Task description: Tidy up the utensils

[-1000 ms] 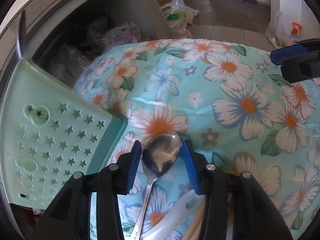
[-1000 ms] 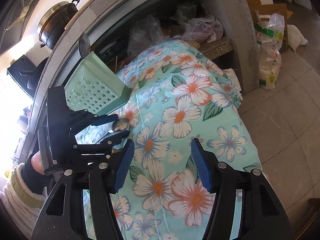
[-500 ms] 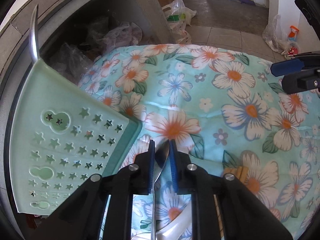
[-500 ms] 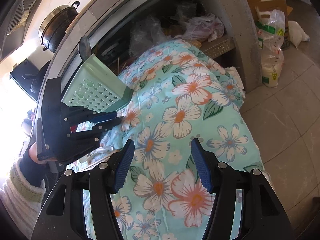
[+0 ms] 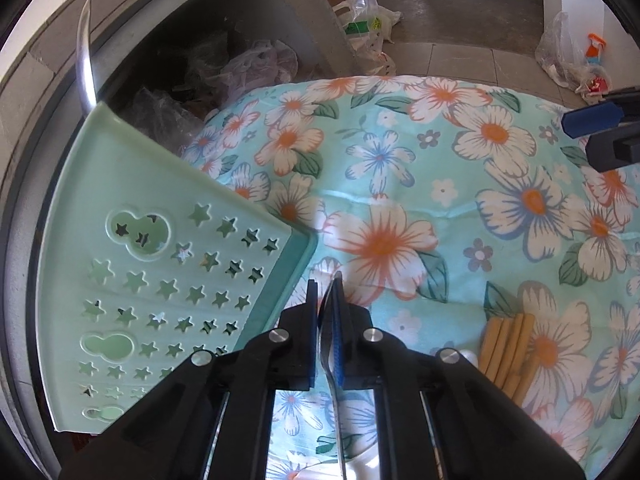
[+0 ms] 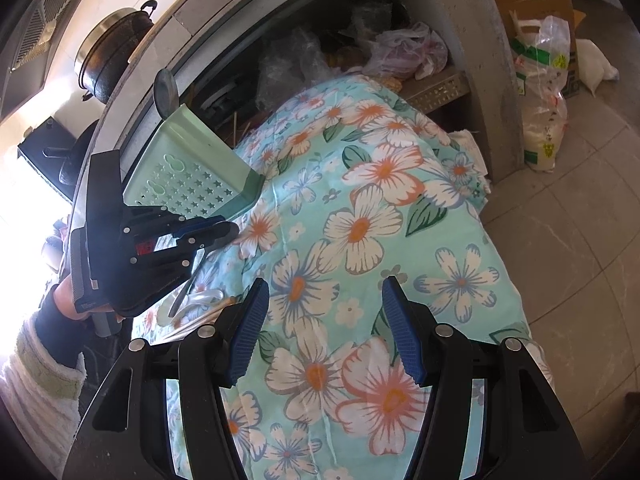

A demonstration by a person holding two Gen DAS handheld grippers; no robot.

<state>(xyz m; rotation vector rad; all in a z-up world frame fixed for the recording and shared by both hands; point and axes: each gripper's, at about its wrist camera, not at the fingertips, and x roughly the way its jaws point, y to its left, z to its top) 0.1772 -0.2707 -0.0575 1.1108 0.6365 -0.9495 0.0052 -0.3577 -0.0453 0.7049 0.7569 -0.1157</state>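
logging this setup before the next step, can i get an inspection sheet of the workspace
surface: floral cloth covers the table, rumpled.
job's things: green holder tilted on the cloth, one spoon already in it; chopsticks lying on the cloth.
clutter: plastic bags on the shelf behind.
grippers: left gripper shut on a metal spoon, lifted edge-on; right gripper open, nothing between its fingers.
cables: nothing seen.
surroundings: pot on the counter, sack and tiled floor.
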